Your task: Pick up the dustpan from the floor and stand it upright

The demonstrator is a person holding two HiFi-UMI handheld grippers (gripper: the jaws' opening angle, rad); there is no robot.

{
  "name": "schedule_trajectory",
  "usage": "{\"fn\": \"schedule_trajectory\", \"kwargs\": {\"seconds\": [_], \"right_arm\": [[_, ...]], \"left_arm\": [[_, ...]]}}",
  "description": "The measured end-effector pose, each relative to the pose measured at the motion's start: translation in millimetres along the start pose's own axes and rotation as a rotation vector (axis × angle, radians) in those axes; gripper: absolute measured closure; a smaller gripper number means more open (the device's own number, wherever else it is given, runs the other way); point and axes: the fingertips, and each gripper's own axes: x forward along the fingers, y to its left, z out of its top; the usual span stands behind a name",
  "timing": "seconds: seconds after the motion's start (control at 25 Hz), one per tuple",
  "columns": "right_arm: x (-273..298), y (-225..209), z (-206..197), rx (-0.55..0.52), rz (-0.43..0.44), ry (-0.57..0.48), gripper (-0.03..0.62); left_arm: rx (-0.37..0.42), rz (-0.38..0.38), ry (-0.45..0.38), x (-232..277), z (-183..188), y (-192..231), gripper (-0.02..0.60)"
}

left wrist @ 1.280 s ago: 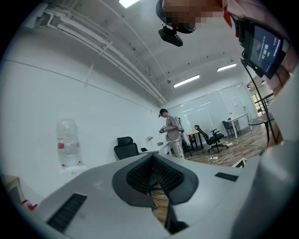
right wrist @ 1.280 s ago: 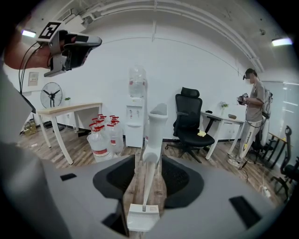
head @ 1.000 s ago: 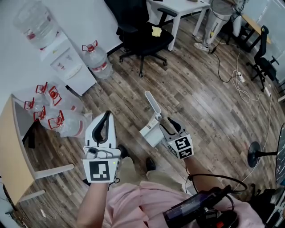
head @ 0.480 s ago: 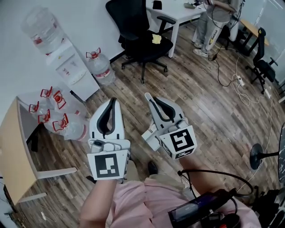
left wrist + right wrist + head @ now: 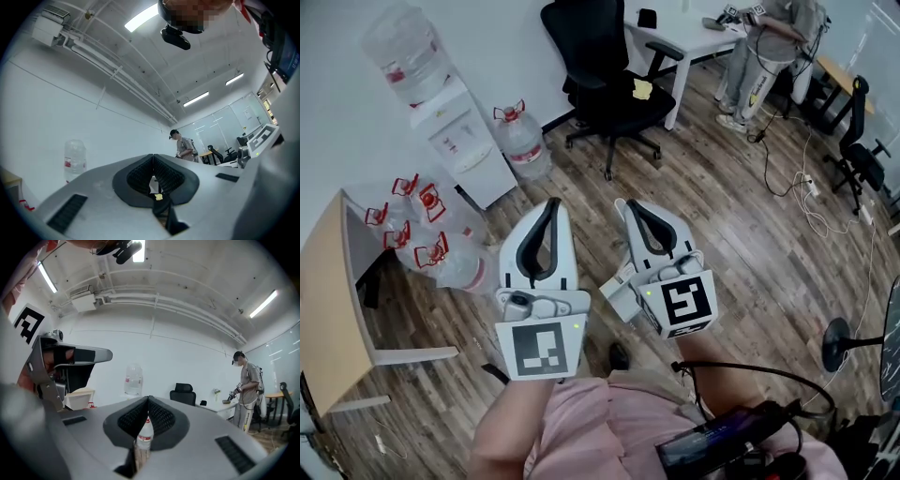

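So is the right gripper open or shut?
Shut. The right gripper has its tips touching, nothing clamped; a distant bottle shows through the gap below.

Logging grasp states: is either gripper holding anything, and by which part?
Nothing is held. The left gripper and the right gripper both have their jaws shut with nothing between them. The dustpan shows beside the right gripper, ungripped.

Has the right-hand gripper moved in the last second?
Yes. The right gripper has swung up and leftward, and now covers the handle of the dustpan, which it sat beside before.
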Motion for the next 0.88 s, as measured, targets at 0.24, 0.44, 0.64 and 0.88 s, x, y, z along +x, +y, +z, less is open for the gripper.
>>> {"fn": "schedule_trajectory", "kwargs": {"seconds": [0.24,0.44,0.64,0.88], "right_arm": [[4.1,6.0,3.7,-0.018,0.021,-0.023,0.592],[2.9,6.5,-1.7,-0.021,0.025,-0.004,0.594],[0.4,7.0,0.6,-0.025,0.014,-0.013,0.594],[1.4,8.1,2.0,-0.021,0.016,-0.01,0.594]], "left_arm": [[-0.018,0.025,0.014,1.0,-4.7,9.9,0.569],[-0.008,0.03,0.013,-2.8,-6.0,12.8,0.569],[-0.006,0.022,0.015,-4.7,-5.2,13.5,0.569],[-0.005,0.015,0.006,-2.6,-2.8,15.3,0.569]]}}
